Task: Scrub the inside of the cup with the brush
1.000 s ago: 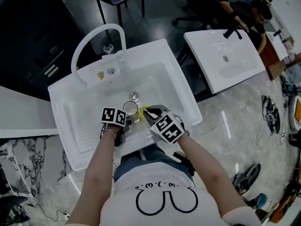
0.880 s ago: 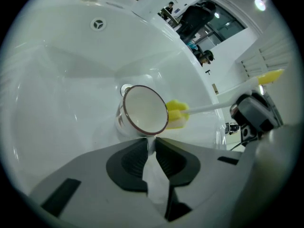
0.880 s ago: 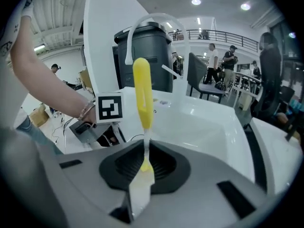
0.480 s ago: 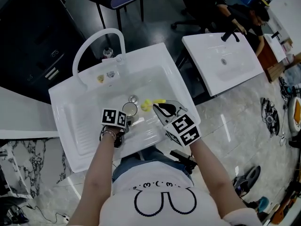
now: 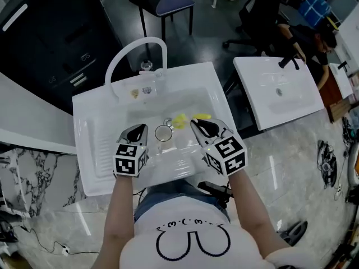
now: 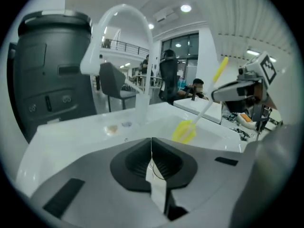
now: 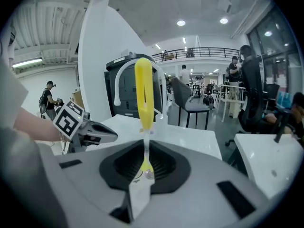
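Now | left claw (image 6: 151,144) just closed, empty | right claw (image 7: 145,151) grips brush (image 7: 143,91) | cup (image 5: 163,133) faint, see-through

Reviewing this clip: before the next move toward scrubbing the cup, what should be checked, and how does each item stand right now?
1. Brush held: ok. The right gripper has its jaws shut on the stem of the brush.
2. Cup upright: ok. The cup stands mouth-up in the sink.
3. Cup steadied: not ok. The left gripper has just closed its jaws on nothing and is apart from the cup.
4. Bristles in the cup: not ok. The bristle head hangs beside the cup, not in it.
5. Water or soap in the cup: cannot tell.
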